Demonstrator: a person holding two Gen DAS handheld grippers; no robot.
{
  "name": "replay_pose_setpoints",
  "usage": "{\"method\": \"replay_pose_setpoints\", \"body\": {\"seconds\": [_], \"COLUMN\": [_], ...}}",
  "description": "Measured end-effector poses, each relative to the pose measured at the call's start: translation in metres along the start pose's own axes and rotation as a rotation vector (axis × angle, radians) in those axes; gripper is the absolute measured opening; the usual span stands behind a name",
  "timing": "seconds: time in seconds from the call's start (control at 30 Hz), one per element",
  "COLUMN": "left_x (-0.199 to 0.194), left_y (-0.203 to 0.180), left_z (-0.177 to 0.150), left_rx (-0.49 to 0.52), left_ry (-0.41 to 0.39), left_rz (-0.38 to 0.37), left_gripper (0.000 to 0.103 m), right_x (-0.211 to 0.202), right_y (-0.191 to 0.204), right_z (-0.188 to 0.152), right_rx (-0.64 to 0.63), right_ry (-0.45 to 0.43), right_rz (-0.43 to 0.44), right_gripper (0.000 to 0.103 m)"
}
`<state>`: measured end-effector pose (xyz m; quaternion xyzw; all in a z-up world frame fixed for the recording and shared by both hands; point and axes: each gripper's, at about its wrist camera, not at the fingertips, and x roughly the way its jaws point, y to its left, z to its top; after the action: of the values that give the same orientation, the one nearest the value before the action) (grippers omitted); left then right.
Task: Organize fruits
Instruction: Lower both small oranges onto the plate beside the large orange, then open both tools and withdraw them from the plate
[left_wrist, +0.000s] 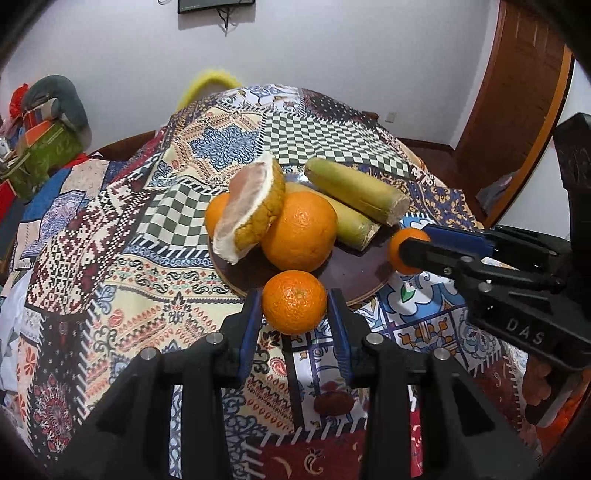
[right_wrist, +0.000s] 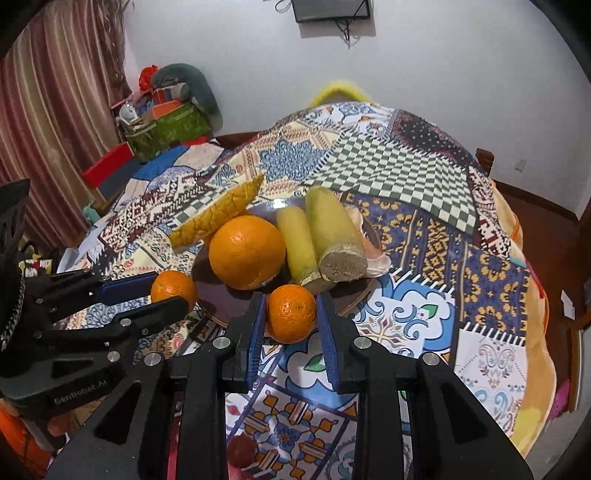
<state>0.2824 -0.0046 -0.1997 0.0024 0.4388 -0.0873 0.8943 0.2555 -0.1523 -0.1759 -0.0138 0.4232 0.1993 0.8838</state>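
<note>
On a patchwork cloth (left_wrist: 122, 258) over a round table, white wall behind, a dark plate (left_wrist: 354, 280) carries a big orange (left_wrist: 300, 232), pomelo wedge (left_wrist: 251, 206) and two cane pieces (left_wrist: 356, 192). Left gripper (left_wrist: 294, 308) pinches a mandarin (left_wrist: 294, 302) at the plate's near rim. Right gripper (right_wrist: 291, 314) pinches a second mandarin (right_wrist: 290, 313) at the right rim. Bare cloth lies right of the plate.
</note>
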Motion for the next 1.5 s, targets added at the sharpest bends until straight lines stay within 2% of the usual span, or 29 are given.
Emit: {"method": "replay_pose_setpoints", "body": {"seconds": [0.37,0.63,0.83,1.03,1.27,1.5], "left_x": [0.02,0.025,0.022,0.005,-0.034,-0.078], "left_y": [0.015,0.007,0.011,0.009,0.0,-0.009], "left_z": [0.004,0.006,0.005,0.003,0.001,-0.004], "left_rx": [-0.03,0.017,0.0,-0.001,0.008,0.012], "left_ry": [0.017,0.006,0.019,0.0,-0.051,-0.114], "left_rz": [0.016,0.059,0.044,0.046,0.049,0.051], "left_gripper": [0.036,0.036,0.042,0.042,0.042,0.048], "right_x": [0.022,0.028,0.03,0.012,-0.022,-0.06], "right_y": [-0.002,0.002,0.001,0.003,0.012,0.021], "right_z": [0.003,0.003,0.001,0.001,0.0,-0.004], "right_rx": [0.001,-0.016,-0.008,-0.008,-0.027,-0.039], "right_ry": [0.034,0.037,0.056,0.037,-0.015,-0.068], "right_rz": [0.025,0.021,0.022,0.013,-0.008,-0.015], "right_gripper": [0.026,0.026,0.031,0.032,0.032,0.032]}}
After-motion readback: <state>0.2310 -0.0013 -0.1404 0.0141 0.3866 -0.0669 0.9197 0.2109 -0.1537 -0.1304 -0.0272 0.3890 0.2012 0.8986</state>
